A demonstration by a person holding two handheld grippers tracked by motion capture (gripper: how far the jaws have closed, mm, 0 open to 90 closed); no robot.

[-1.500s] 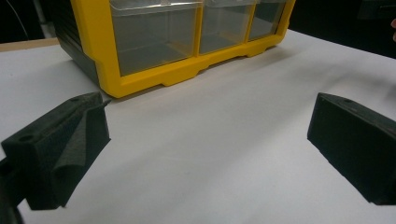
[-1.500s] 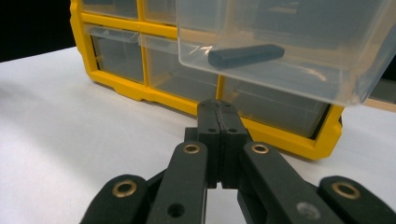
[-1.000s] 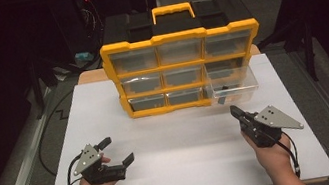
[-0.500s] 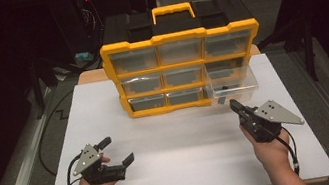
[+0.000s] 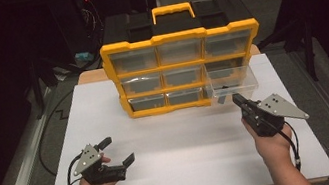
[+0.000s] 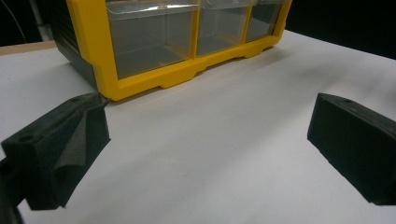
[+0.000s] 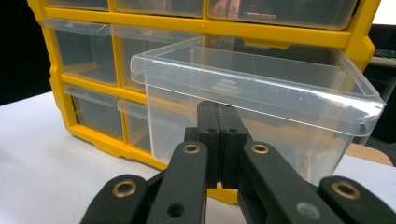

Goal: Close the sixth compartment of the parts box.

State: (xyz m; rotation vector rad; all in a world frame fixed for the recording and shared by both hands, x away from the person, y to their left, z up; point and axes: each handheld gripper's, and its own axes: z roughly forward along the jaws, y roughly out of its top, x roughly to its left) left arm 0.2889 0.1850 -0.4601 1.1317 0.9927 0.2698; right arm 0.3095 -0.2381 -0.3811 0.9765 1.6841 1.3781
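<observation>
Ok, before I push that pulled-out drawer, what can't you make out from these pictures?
- Right tongs, right gripper view: whether the shut tips touch the clear drawer; the drawer's lip hides them.
- Clear drawer, high view: contents too small and glary.
- Organizer, left gripper view: upper rows cut off by the top edge.
- Organizer's back, high view: hidden by its own body.
</observation>
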